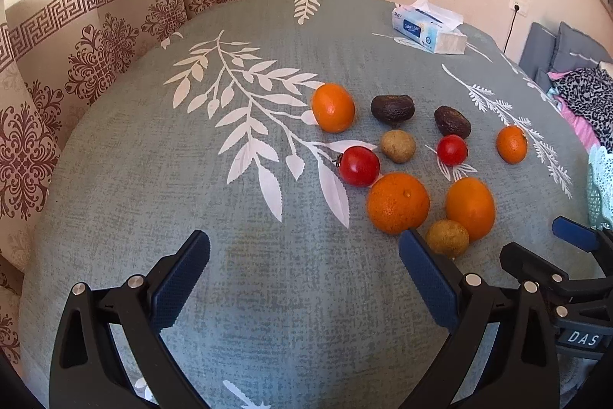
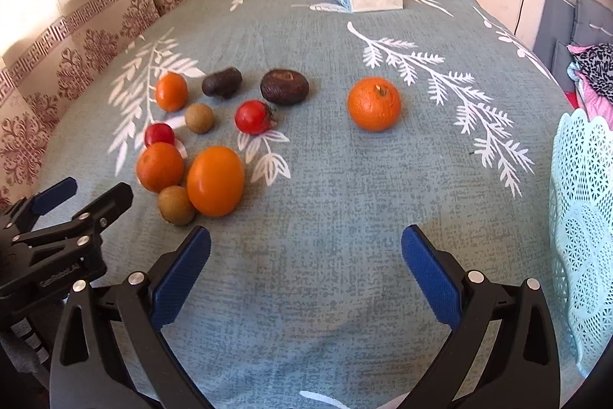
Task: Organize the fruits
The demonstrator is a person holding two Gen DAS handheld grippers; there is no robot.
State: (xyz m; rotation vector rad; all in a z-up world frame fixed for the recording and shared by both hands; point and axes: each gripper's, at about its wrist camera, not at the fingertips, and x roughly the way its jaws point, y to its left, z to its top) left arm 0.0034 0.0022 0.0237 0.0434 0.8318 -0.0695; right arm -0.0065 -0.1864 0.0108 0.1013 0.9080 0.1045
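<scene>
Both grippers, left [image 1: 304, 269] and right [image 2: 305, 265], low over the counter [image 2: 325, 202], jaws wide apart, empty; fruits [image 2: 215, 175] clustered just beyond, lone orange [image 2: 374, 104] farther; basket [image 2: 582, 217] probably the destination; round fruit may roll if nudged.

A matt, coarse-woven grey-green cloth with white leaf prints [image 2: 325, 179] is covering the table. Smooth, glossy red round tomatoes [image 2: 253, 117] are catching highlights, while dark brown avocados [image 2: 284, 86] are showing rough, wrinkled skin. The pale turquoise plastic lace-pattern basket [image 2: 578, 217] is looking perforated. The right gripper's [image 2: 305, 257] blue pads [image 2: 180, 278] are showing fine ribbing on matt black plastic arms with shiny metal rivets.
</scene>
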